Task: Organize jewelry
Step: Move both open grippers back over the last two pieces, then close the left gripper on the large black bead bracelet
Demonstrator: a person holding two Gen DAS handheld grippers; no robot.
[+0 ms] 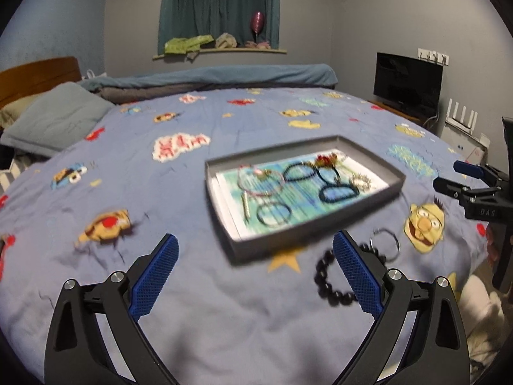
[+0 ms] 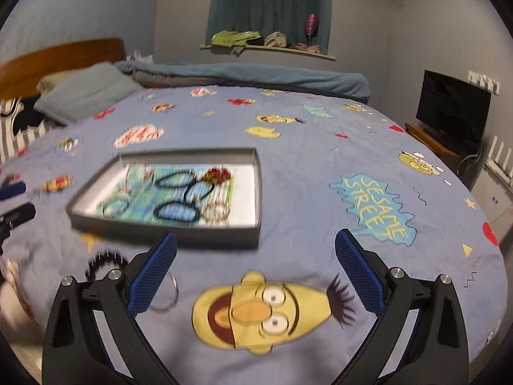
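Note:
A grey tray (image 1: 315, 232) lies on the bed and holds several bracelets, dark hair ties and a red ornament on a printed sheet; it also shows in the right wrist view (image 2: 166, 229). A black bead bracelet (image 1: 330, 284) and a thin silver ring bangle (image 1: 386, 243) lie on the bedspread just in front of the tray. My left gripper (image 1: 256, 272) is open and empty above the bedspread, its right finger over the bead bracelet. My right gripper (image 2: 256, 272) is open and empty; the silver bangle (image 2: 168, 292) and bead bracelet (image 2: 102, 261) lie by its left finger.
The bedspread (image 2: 320, 192) is blue with cartoon prints. Pillows (image 1: 57, 115) and a rolled blanket (image 1: 208, 80) lie at the far side. A TV (image 1: 407, 80) stands at the right. The right gripper shows at the right edge of the left wrist view (image 1: 461, 183).

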